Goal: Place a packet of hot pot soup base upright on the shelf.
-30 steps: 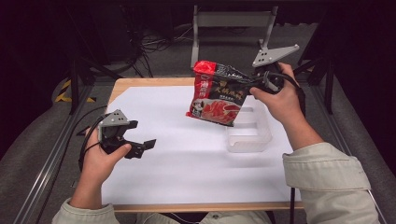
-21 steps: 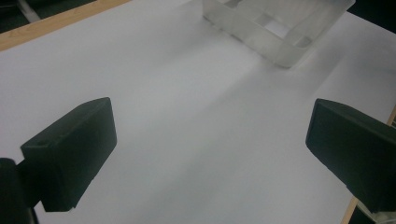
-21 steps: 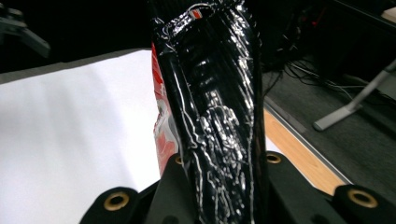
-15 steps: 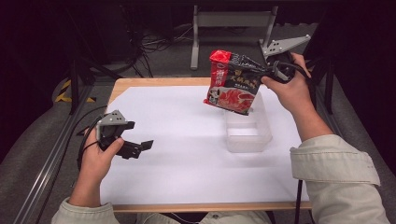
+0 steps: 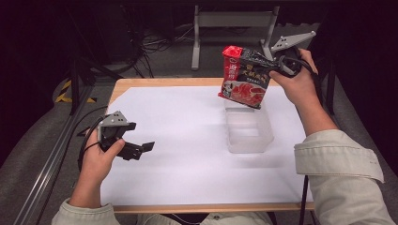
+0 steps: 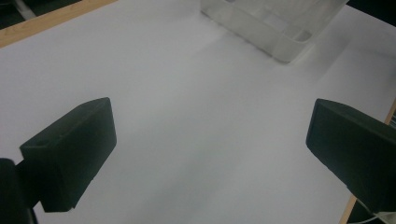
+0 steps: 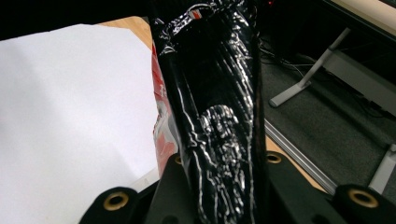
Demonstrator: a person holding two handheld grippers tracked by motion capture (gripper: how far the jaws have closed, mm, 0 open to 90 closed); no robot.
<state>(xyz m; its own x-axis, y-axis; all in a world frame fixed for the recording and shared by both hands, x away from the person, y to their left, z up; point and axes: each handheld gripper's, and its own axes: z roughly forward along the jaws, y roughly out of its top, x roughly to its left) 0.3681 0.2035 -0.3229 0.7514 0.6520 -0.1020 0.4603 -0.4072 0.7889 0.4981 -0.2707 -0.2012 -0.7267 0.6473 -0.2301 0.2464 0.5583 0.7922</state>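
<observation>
Right gripper (image 5: 263, 68) raised (wrist cocked), clamping packet (image 5: 244, 79)

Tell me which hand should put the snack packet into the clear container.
Right. The right gripper is clamped on the red and black packet, held above the clear container. The left gripper is open over bare white paper, well away.
</observation>
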